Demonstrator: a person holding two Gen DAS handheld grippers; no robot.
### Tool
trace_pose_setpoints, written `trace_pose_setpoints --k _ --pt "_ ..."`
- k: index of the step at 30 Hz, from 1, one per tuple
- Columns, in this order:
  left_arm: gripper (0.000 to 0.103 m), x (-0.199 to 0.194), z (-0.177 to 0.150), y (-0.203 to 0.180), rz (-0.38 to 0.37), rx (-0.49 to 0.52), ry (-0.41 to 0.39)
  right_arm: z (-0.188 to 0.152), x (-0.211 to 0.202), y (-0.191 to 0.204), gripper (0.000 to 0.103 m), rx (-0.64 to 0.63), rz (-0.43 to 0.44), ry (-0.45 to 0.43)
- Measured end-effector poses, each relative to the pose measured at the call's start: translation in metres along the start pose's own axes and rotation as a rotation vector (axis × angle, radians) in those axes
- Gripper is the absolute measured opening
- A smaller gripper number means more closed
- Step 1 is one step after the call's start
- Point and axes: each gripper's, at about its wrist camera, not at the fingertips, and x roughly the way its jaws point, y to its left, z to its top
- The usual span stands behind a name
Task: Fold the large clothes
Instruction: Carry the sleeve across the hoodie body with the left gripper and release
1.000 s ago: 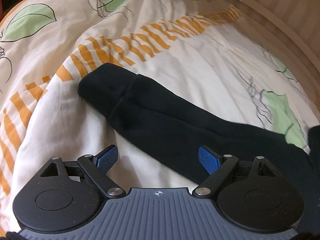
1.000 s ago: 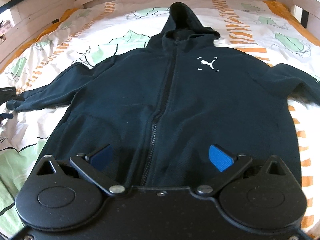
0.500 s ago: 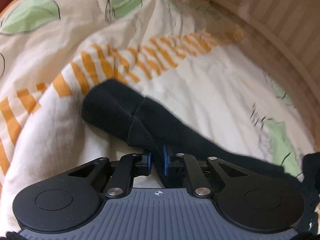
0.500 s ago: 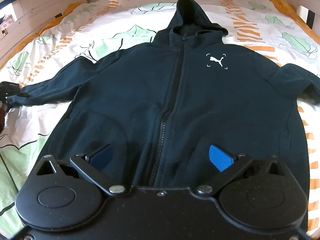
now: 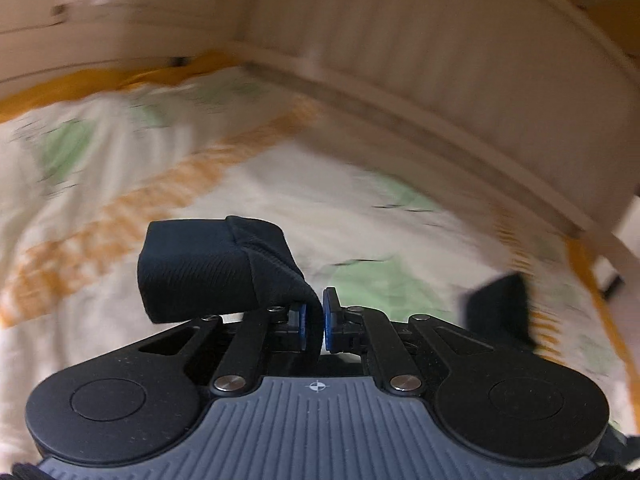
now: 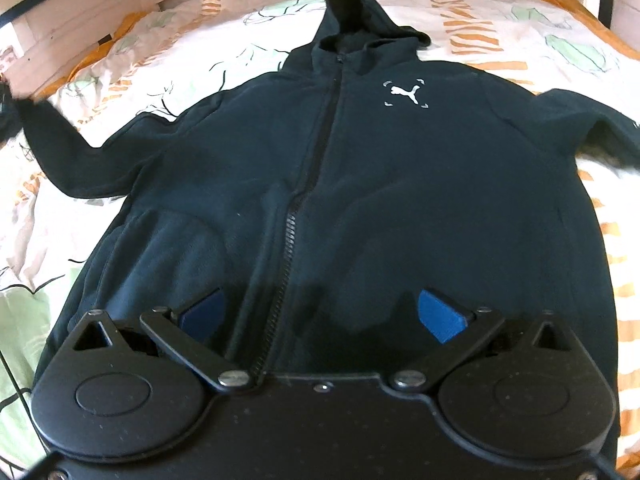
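Landmark: the dark navy hoodie, spread face up on the bedspread, zip closed, hood pointing away from the right wrist camera.
Hood: flat at the far end of the hoodie, its opening turned up.
Logo: small white leaping-cat mark on the chest, to the right of the zip in the right wrist view.
Sleeve near the left gripper: runs out from the hoodie's shoulder towards the left edge of the right wrist view and rises off the bedspread at its far end.
Cuff: the ribbed end of that sleeve, lifted clear of the bedspread, folded over and bunched just ahead of the left gripper's fingers.
Left gripper: blue pads drawn together and clamped on the cloth of the cuff, with a thin fold of fabric pinched between them.
Other sleeve: lies on the bedspread at the opposite side of the hoodie, bent near the right edge of the view.
Right gripper: hovers over the hoodie's hem beside the lower end of the zip, fingers spread wide apart with nothing between them.
Bedspread pattern: white with green leaves and orange striped bands, showing all round the hoodie.
Bed frame: pale wooden rail beyond the hoodie's lifted cuff, blurred in the left wrist view.
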Motion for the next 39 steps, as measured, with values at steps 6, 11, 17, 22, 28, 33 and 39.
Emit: trace_pose_setpoints --k 6,11,17,22,28,33,39 --pt "0.008 0.021 -0.019 -0.097 -0.18 0.098 0.043 -0.008 -0.012 -0.023 0.103 0.05 -0.013 -0.015" --pt "0.008 0.056 -0.061 -0.155 -0.279 0.167 0.131 -0.013 -0.019 -0.044 0.103 0.097 -0.036 -0.022" --pt "0.008 0.097 -0.124 -0.194 -0.313 0.175 0.262 -0.015 -0.025 -0.052 0.103 0.118 -0.031 -0.035" --pt "0.024 0.115 -0.164 -0.204 -0.315 0.241 0.306 -0.013 -0.027 -0.056 0.103 0.129 -0.031 -0.042" --pt "0.08 0.107 -0.18 -0.196 -0.406 0.239 0.369 -0.01 -0.026 -0.058 0.103 0.135 -0.053 -0.043" --pt "0.083 0.079 -0.183 -0.185 -0.362 0.345 0.304 -0.002 -0.027 -0.058 0.103 0.132 -0.071 -0.057" --pt "0.084 0.057 -0.174 -0.141 -0.274 0.346 0.219 0.021 -0.026 -0.046 0.103 0.08 -0.064 -0.104"
